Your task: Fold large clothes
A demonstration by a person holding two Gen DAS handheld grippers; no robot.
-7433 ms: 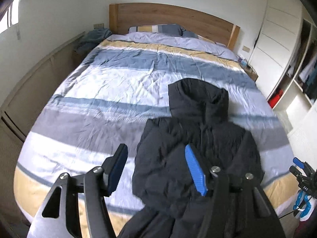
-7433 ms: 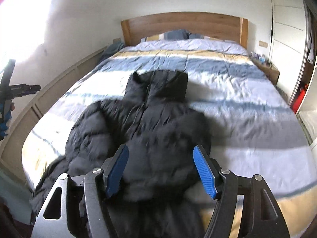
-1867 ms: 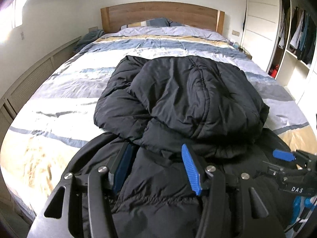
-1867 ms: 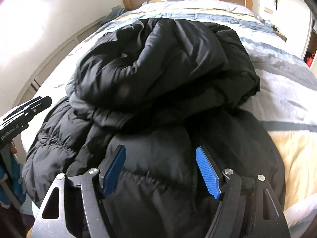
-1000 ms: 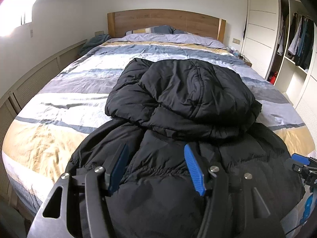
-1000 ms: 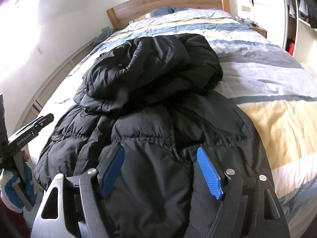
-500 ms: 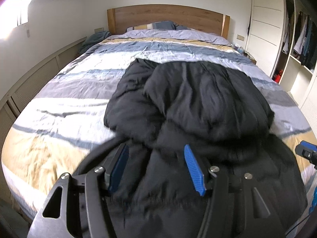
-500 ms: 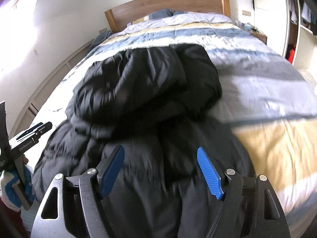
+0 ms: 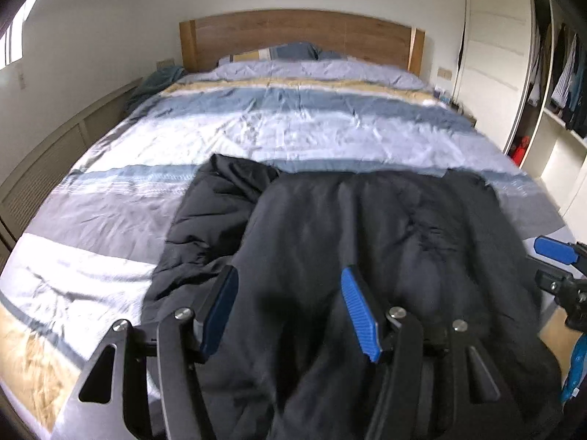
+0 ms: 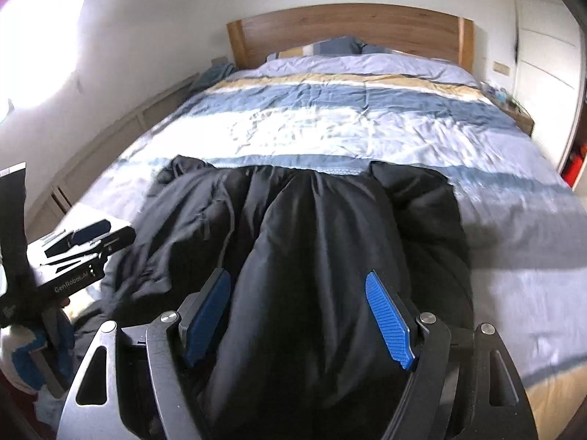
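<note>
A black puffer jacket lies folded on the near part of the striped bed. It also shows in the right wrist view. My left gripper is open, its blue pads wide apart over the jacket's near left part. My right gripper is open over the jacket's near right part, a bulge of fabric between its pads. Neither pad pair presses on fabric. Each gripper shows at the edge of the other's view: the right one and the left one.
A wooden headboard and pillows are at the far end. A low panelled wall unit runs along the left. An open wardrobe with hanging clothes stands on the right. A nightstand is by the bed's far right.
The jacket's lower part has been brought up and over the bundled upper part, so a smooth folded layer now covers it. Both grippers moved forward over the jacket and stay open.
</note>
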